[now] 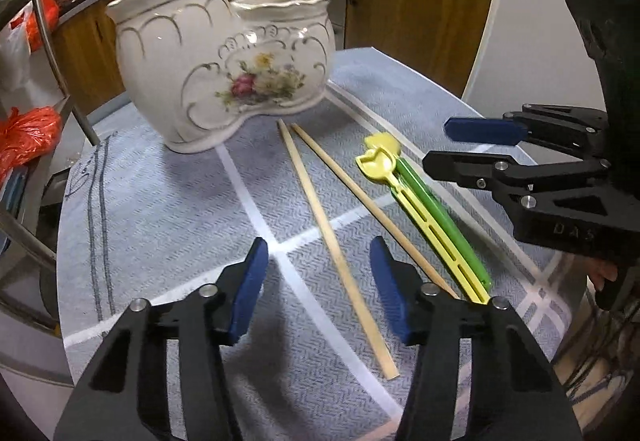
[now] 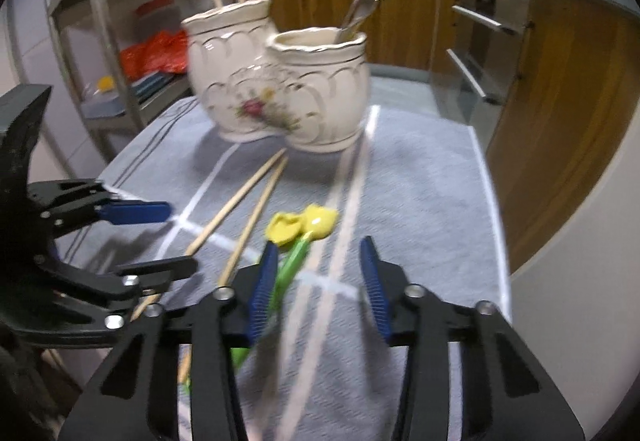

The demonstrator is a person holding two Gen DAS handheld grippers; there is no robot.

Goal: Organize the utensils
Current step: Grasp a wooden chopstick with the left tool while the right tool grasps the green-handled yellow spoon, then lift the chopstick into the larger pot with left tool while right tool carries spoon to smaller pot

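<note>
Below L gripper (image 1: 316, 281), jaws wide, empty: nearer wooden chopstick (image 1: 336, 249) lies between tips, long axis near–far toward ceramic holder (image 1: 224, 65). R gripper (image 2: 320, 281) jaws wide, empty, right of yellow-green utensils (image 2: 300, 229).

A grey-blue herringbone cloth (image 1: 168, 209) with white stripes covers the table, dark thin lines running along its left side. At the far end stands a white ceramic double-pot holder (image 1: 224, 69), painted with flowers, resting directly on the cloth. In front of it lie two wooden chopsticks (image 1: 332, 241), tips close together by the holder's base and spreading apart toward the camera. Just to their right lie a yellow plastic spoon (image 1: 420, 209) and a green utensil (image 1: 444, 217), side by side and touching.
</note>
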